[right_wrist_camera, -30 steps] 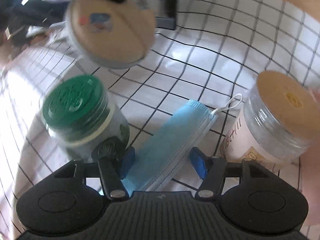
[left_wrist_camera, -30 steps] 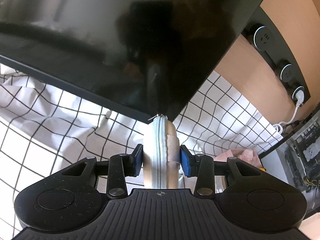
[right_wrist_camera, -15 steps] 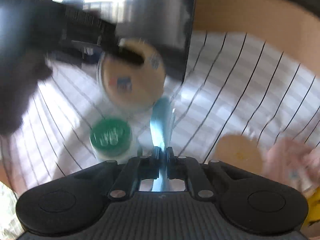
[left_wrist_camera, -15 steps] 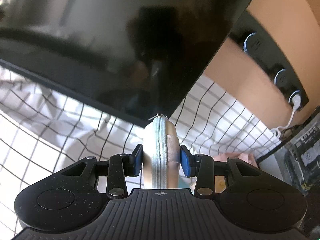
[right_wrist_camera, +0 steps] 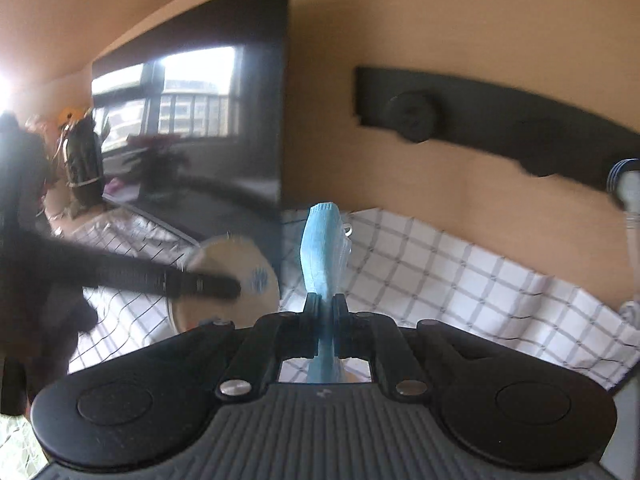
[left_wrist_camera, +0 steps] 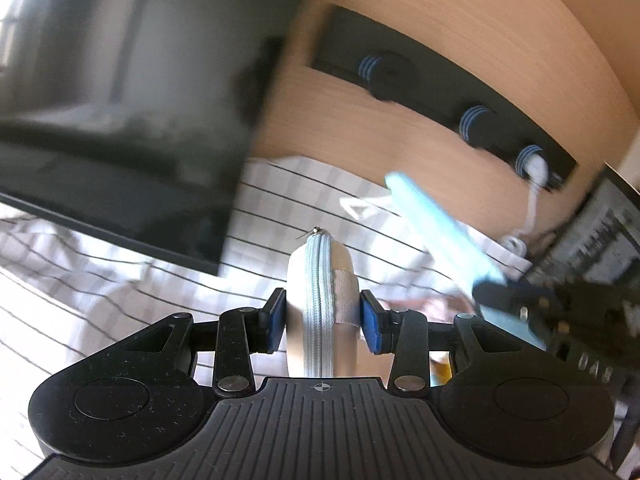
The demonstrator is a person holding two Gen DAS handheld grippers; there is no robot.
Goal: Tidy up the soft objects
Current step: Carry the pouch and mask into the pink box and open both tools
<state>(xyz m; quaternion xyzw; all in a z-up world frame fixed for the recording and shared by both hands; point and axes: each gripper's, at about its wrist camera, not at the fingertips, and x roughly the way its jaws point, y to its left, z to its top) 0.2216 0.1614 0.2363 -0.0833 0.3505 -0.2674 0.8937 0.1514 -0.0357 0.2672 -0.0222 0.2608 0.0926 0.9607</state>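
Fingers, left gripper (left_wrist_camera: pixel 323 322): clamped on both flat sides of the round zip pouch (left_wrist_camera: pixel 320 304), held edge-on above the checked cloth (left_wrist_camera: pixel 280 200).
Fingers, right gripper (right_wrist_camera: pixel 325 307): pinched onto the blue face mask (right_wrist_camera: pixel 320 248), which stands upright above the cloth.

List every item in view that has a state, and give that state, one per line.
Left tongs: shut on the round pouch.
Round pouch: zipped shut, held off the cloth.
Right tongs: shut on the face mask.
Face mask: folded flat, lifted clear of the checked cloth.
Monitor: screen dark, reflecting a window.
Wall sockets: one has a white plug in it.
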